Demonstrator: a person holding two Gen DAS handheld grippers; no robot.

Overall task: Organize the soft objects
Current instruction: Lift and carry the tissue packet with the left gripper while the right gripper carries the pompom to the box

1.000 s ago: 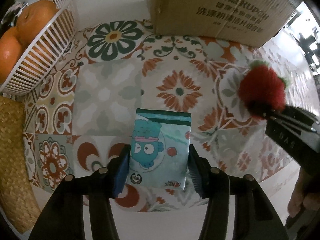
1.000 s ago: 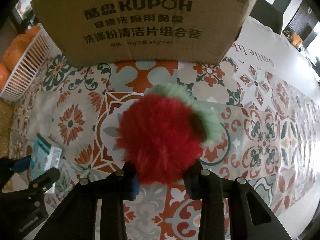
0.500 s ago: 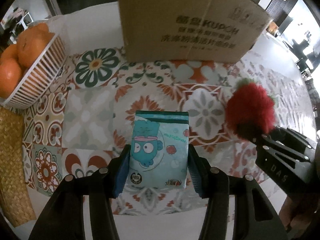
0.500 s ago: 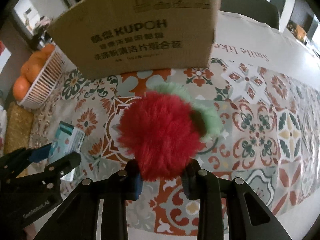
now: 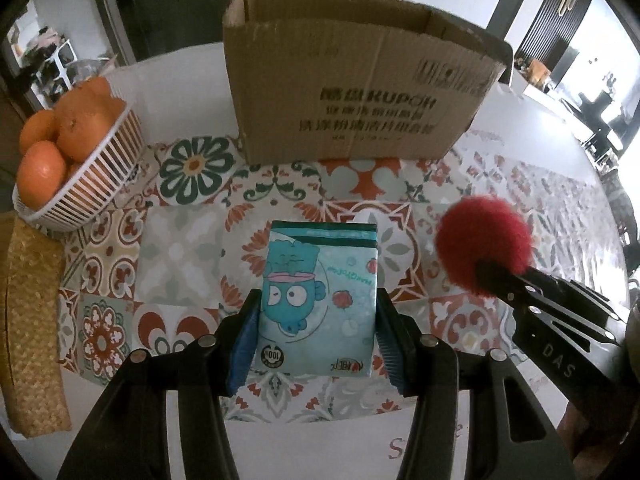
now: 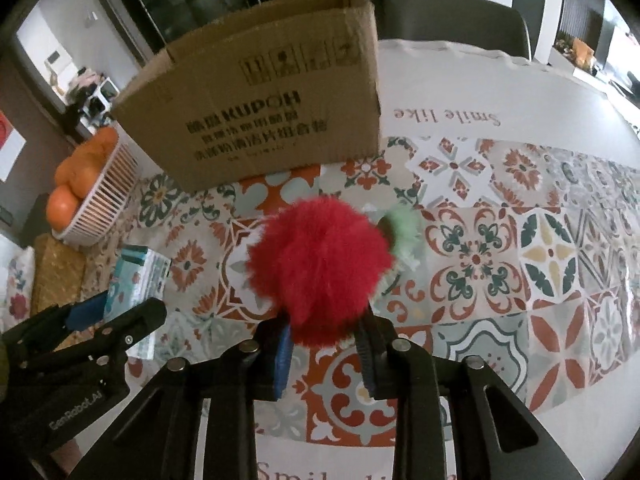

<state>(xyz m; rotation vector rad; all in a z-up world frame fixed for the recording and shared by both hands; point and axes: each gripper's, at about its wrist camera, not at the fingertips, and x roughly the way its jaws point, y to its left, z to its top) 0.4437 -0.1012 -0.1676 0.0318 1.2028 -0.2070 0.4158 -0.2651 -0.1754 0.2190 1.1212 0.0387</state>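
Left tool (image 5: 316, 344) is closed on a teal tissue pack (image 5: 318, 300), its blue-padded fingers (image 5: 243, 340) pressed against the pack's two long sides, with the printed cartoon face turned up toward the camera. The pack is held above the patterned tile cloth (image 5: 180, 248) that covers the worktop; whether its far edge touches the cloth cannot be told from this view. Right tool (image 6: 324, 340) grips a red fluffy ball (image 6: 320, 268) between its fingers, and a pale green tuft (image 6: 404, 228) shows at the ball's upper right side. From the left wrist view the same ball (image 5: 484, 248) appears to the right of the pack, well apart from it, at the tip of the right tool (image 5: 492, 276). An open cardboard box (image 5: 360, 88) with dark printed lettering stands on the cloth beyond both held items, its flaps up and its interior only partly visible. The box (image 6: 272, 112) sits directly ahead of the red ball in the right wrist view. A white slatted basket (image 5: 96, 184) holding oranges (image 5: 80, 128) stands on the left edge of the cloth, left of the box. A woven straw mat (image 5: 32, 328) lies just beside the basket, along the left border of the cloth. The left tool (image 6: 116, 312) and the pack (image 6: 136, 280) are seen at the lower left of the right wrist view.
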